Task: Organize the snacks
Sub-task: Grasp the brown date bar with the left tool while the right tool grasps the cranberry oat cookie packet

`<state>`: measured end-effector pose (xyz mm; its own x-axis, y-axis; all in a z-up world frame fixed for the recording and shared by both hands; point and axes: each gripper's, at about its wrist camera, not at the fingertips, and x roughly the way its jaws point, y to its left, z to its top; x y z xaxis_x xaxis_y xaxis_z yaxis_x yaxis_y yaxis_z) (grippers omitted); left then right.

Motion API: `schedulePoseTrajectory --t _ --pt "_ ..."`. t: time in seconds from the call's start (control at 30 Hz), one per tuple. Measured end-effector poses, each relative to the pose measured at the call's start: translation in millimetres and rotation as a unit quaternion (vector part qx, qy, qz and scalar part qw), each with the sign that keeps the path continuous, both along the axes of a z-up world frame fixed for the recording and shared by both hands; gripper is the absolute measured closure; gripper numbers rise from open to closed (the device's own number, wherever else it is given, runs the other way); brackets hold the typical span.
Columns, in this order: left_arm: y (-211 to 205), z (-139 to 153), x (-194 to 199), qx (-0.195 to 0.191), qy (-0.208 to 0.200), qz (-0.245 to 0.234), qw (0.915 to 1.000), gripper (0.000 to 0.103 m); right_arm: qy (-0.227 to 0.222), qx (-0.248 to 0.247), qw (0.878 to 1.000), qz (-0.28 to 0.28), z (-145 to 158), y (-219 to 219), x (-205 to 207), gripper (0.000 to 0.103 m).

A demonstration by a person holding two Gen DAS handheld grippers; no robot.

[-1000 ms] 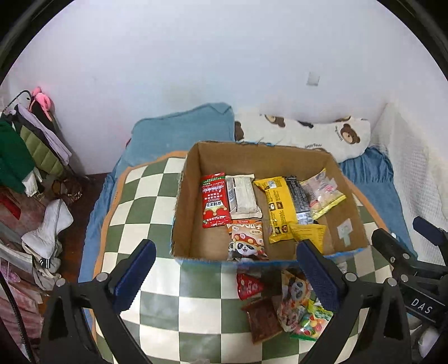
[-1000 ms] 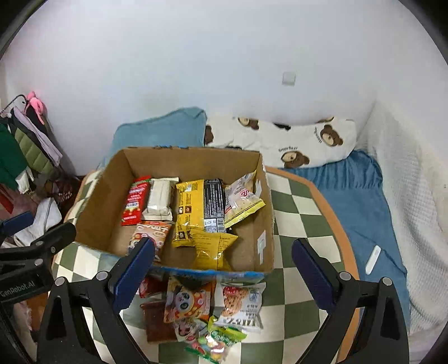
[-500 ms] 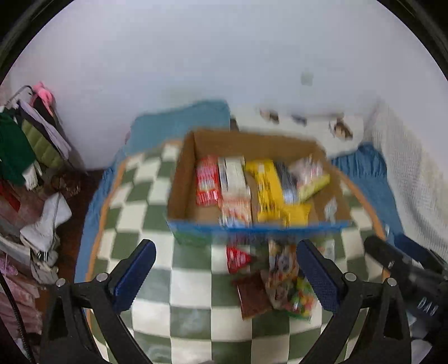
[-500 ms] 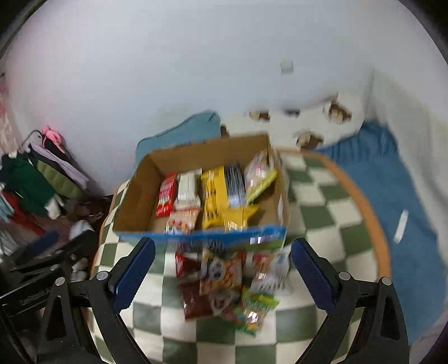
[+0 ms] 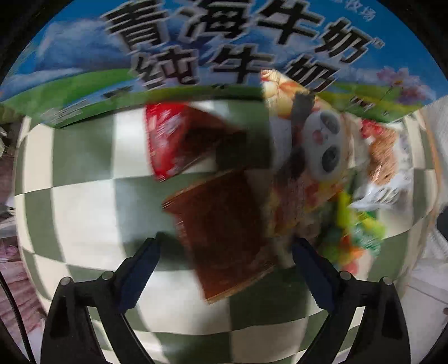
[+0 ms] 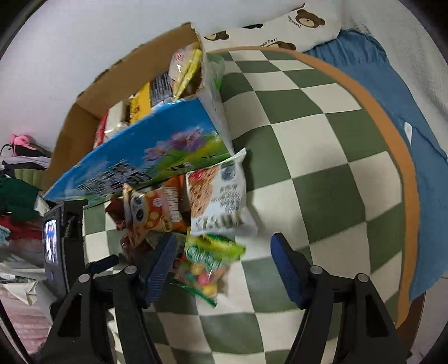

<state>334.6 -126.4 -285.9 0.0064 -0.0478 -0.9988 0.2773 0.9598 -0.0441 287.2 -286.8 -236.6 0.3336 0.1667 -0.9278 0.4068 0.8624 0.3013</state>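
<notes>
A pile of snack packets lies on the green-and-white checked table in front of a cardboard box (image 6: 156, 151) with a blue printed side (image 5: 196, 36). My left gripper (image 5: 224, 268) is open, low over a brown packet (image 5: 224, 229) that lies between its fingers; a red packet (image 5: 173, 140) and a panda packet (image 5: 322, 145) lie beyond. My right gripper (image 6: 224, 266) is open around a green candy bag (image 6: 210, 263), with a white cereal packet (image 6: 218, 193) and the orange panda packet (image 6: 156, 207) just ahead. The box holds several snacks (image 6: 179, 72).
The table (image 6: 322, 140) has an orange rim, with a blue blanket (image 6: 414, 112) and a bear-print pillow (image 6: 280, 25) behind it. The left gripper's body (image 6: 64, 243) shows at the right view's left edge. Clothes pile up at far left (image 6: 16, 182).
Both grippers have dropped down and forward, close to the snack pile in front of the box. Both stay open, the right one less wide.
</notes>
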Motion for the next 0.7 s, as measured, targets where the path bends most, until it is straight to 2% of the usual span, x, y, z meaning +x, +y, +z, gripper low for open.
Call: schedulePoseTrajectory --t 0.13,0.2,0.23,0.27,0.3,0.4,0.5,0.7 --pt "-10.4 5.6 -3.5 -0.008 -0.01 -0.021 0.9997 0.023 0.025 -0.022 0.999 0.021 -25.3 7.7 39.3 0.027" --pt "-9.0 9.5 -8.5 0.002 -0.023 -0.036 0.9991 0.031 0.049 -0.042 0.997 0.04 -41.6 15.0 56.3 0.027" --pt "-5.8 10.8 -11.6 0.014 -0.031 -0.045 0.9984 0.046 0.056 -0.048 0.996 0.048 -46.3 17.5 61.0 0.028" --pt "-0.3 8.7 -14.7 0.032 -0.031 -0.054 0.9976 0.056 0.059 -0.054 0.995 0.057 -50.9 20.5 64.3 0.03" --pt "8.5 6.0 -18.2 0.03 -0.024 -0.055 0.9977 0.057 0.058 -0.069 0.994 0.069 -53.3 23.6 64.8 0.038" --pt "37.1 3.9 -28.2 0.024 -0.012 -0.045 0.9986 0.057 0.048 -0.082 0.991 0.092 -51.5 24.5 54.2 0.045" --pt "62.6 3.4 -43.3 0.03 -0.004 -0.038 0.9988 0.058 0.059 -0.081 0.99 0.104 -50.6 16.0 26.6 0.046" --pt "90.9 9.3 -61.8 0.005 0.029 0.006 0.9996 0.057 0.094 -0.059 0.986 0.122 -55.1 9.6 -44.5 0.046"
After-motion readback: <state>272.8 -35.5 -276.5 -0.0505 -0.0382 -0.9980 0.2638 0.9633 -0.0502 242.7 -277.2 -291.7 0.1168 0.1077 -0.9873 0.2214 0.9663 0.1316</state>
